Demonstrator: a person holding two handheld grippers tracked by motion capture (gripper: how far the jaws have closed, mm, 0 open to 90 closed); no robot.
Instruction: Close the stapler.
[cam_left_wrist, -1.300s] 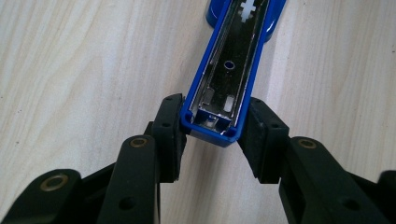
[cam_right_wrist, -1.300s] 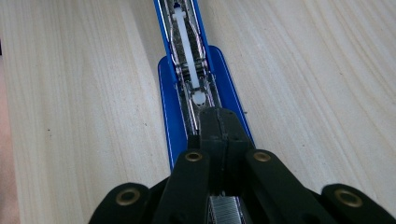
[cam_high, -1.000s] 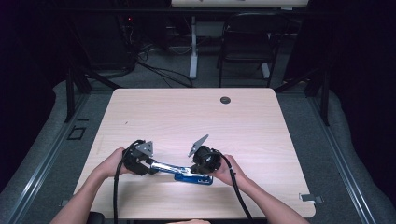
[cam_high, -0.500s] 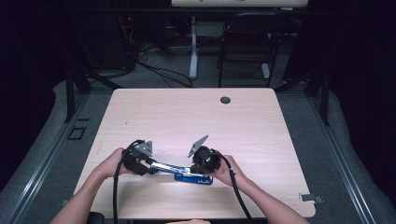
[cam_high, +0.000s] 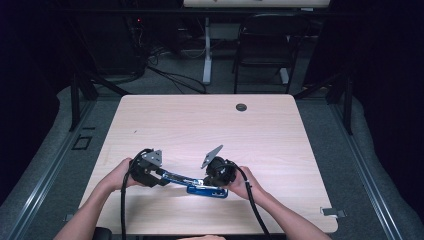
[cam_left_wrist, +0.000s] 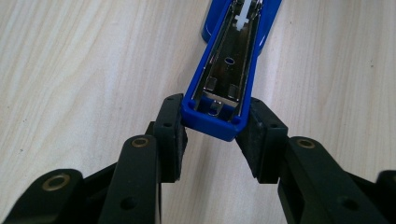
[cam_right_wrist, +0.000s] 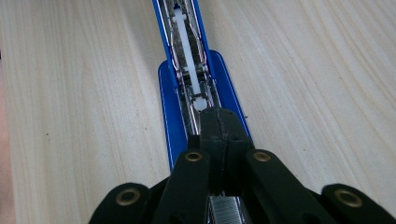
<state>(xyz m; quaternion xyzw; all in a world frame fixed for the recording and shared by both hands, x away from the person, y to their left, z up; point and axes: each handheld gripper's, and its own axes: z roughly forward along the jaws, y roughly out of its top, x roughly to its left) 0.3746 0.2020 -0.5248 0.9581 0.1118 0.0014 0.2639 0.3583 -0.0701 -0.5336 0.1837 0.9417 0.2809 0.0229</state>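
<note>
**Blue stapler lies swung open on the bench, a pair of tongs at each end**

Nearest the person, two forearms come in over the front edge of the bench (cam_high: 300, 150), each hand wrapped round a pair of tongs. The left tongs (cam_left_wrist: 212, 135) grasp the raised top arm of the blue stapler (cam_high: 192, 181): in the left gripper view the pads (cam_left_wrist: 170, 133) press on both sides of the arm's blunt blue end, its metal channel facing the camera and running away toward the stapler's base.

The right tongs (cam_right_wrist: 223, 135) are clenched, jaws meeting over the stapler's open magazine. In the right gripper view they sit just on the base, with the white pusher rod (cam_right_wrist: 189, 51) stretching off along the magazine beyond them, and a strip of staples (cam_right_wrist: 226, 210) shows below the jaws; whether it is pinched I cannot tell.

From the high view, the stapler sits near the bench's front edge, between the two hands, its base flat beneath the right tongs and its arm reaching left to the left tongs.

Farther off, a small dark grommet (cam_high: 241, 107) sits near the bench's far edge. Beyond the bench stands a folding chair (cam_high: 262, 47) among floor cables (cam_high: 170, 80).
</note>
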